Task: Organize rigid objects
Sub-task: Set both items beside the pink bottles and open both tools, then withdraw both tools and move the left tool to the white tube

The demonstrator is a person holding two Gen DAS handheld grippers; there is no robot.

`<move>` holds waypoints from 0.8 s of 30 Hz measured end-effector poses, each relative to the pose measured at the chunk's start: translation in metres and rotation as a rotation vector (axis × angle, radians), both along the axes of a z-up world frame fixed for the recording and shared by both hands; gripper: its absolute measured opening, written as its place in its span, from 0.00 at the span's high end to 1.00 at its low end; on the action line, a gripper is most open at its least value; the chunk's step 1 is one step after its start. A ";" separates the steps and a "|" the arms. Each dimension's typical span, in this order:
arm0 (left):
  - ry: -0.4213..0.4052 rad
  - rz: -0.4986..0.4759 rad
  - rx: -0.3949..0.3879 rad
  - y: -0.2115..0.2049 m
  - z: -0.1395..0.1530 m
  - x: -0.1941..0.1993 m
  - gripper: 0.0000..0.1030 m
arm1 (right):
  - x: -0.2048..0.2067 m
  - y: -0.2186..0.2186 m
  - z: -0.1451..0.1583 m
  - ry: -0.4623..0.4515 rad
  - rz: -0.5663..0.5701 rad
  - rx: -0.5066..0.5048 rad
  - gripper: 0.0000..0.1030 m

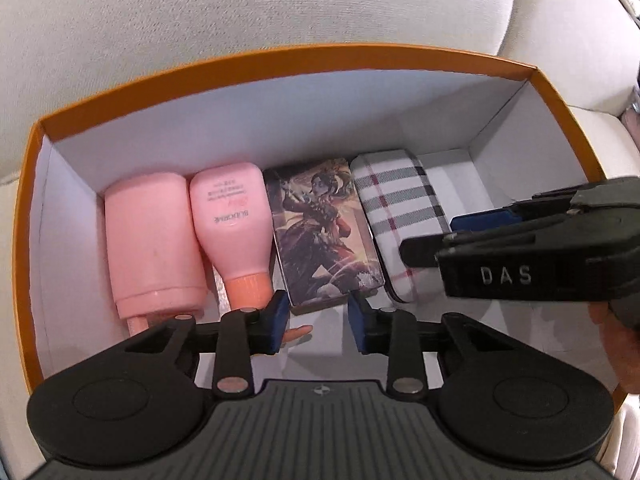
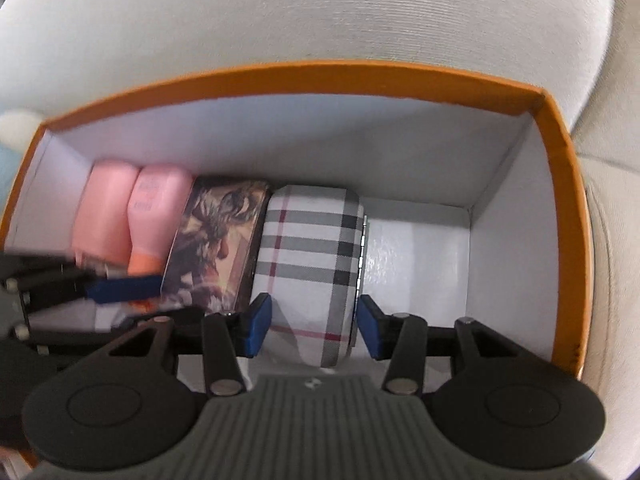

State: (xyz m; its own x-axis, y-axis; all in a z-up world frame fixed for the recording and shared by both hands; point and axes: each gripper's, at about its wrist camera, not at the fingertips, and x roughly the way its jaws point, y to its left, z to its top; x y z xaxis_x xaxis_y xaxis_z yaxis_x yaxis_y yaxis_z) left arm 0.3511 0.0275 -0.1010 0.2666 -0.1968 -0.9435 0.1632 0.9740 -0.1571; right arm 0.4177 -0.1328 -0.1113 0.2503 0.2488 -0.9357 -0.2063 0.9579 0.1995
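An orange box [image 1: 280, 56] with white inside walls holds a row of things: two pink bottles [image 1: 154, 240] [image 1: 234, 228], a picture-printed tin [image 1: 324, 236] and a plaid case [image 1: 400, 208]. My left gripper [image 1: 316, 320] is open and empty, just in front of the tin's near end. My right gripper [image 2: 314, 330] is open, its blue pads either side of the plaid case's [image 2: 312, 256] near end, apart from it. The right gripper also reaches in from the right in the left wrist view [image 1: 460, 236]. The left gripper's blue finger shows at the left in the right wrist view [image 2: 124, 288].
The box sits on a cream fabric cushion [image 1: 240, 8]. Inside the box, white floor [image 2: 416, 252] shows to the right of the plaid case. The box's orange rim [image 2: 560, 184] rises around everything.
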 end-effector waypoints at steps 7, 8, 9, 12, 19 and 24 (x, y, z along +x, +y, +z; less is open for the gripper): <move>-0.004 0.028 0.007 -0.006 0.000 0.001 0.65 | 0.002 0.004 0.001 -0.036 0.006 -0.011 0.53; -0.004 0.028 0.008 -0.006 0.000 0.000 0.65 | 0.000 0.004 0.000 -0.037 0.002 -0.007 0.53; -0.006 0.023 0.008 -0.006 0.001 -0.001 0.65 | 0.001 0.003 0.000 -0.036 0.000 -0.004 0.53; -0.023 0.019 0.024 -0.005 0.006 -0.005 0.65 | -0.002 0.005 -0.001 -0.047 0.016 -0.007 0.53; -0.190 0.022 -0.061 0.010 0.066 -0.047 0.63 | -0.030 0.003 0.035 -0.166 0.033 -0.012 0.52; -0.300 0.038 -0.144 0.016 0.104 -0.086 0.63 | -0.066 -0.004 0.070 -0.287 0.012 0.053 0.52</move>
State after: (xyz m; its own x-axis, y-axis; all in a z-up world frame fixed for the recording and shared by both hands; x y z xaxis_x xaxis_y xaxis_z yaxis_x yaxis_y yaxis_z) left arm 0.2649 0.0435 0.0034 0.5382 -0.3069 -0.7850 0.1866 0.9516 -0.2442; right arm 0.3519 -0.1370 -0.0412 0.4996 0.2998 -0.8128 -0.2732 0.9449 0.1806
